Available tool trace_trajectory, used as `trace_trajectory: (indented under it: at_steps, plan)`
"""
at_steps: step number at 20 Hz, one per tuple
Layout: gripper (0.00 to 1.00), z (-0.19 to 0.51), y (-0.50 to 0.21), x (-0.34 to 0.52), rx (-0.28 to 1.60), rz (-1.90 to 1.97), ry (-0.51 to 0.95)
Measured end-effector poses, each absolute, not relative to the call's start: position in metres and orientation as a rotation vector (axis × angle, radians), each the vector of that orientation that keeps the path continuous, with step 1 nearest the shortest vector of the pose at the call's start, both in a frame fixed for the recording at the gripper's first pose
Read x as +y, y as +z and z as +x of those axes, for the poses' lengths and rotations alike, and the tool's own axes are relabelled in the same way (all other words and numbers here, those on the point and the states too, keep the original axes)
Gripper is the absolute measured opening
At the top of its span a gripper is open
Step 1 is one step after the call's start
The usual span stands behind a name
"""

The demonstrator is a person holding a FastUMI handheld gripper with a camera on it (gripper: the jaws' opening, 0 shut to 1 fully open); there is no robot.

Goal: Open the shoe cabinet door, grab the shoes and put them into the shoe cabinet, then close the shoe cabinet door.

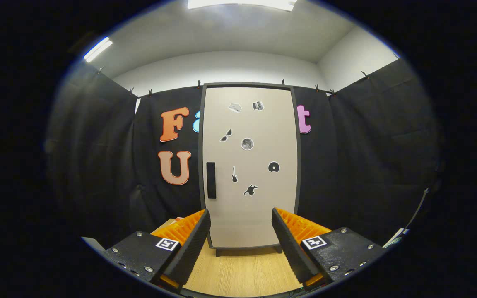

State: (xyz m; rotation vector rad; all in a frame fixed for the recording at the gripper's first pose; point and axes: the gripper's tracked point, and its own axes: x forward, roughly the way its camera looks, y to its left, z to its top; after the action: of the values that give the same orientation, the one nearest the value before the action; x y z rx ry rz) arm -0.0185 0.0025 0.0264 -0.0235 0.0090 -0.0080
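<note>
shoe cabinet (249, 165): upright beyond the fingers, door (250, 207) closed; handle (211, 180) set at the door's left edge; gripper (240, 225): spread wide, nothing held; shoes: not located; risk judged: handle is narrow, so a misaligned approach may slip off it or tip the cabinet when pulled.

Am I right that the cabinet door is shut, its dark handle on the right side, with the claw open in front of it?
Not quite: in the gripper view the handle sits on the left side of the shut door. The claw is indeed open in front of it.
</note>
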Motion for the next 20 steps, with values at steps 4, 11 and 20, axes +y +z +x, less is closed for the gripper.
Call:
trace_trajectory:
  at_steps: [4,11,20]
  plan:
    - [0.93,-0.0172,0.0276,0.0031,0.009,-0.016,-0.003]
    - [0.93,-0.0145,0.0263,0.0046,0.013,-0.022,0.000]
    - [0.93,-0.0145,0.0259,0.0044,0.015,-0.031,-0.005]
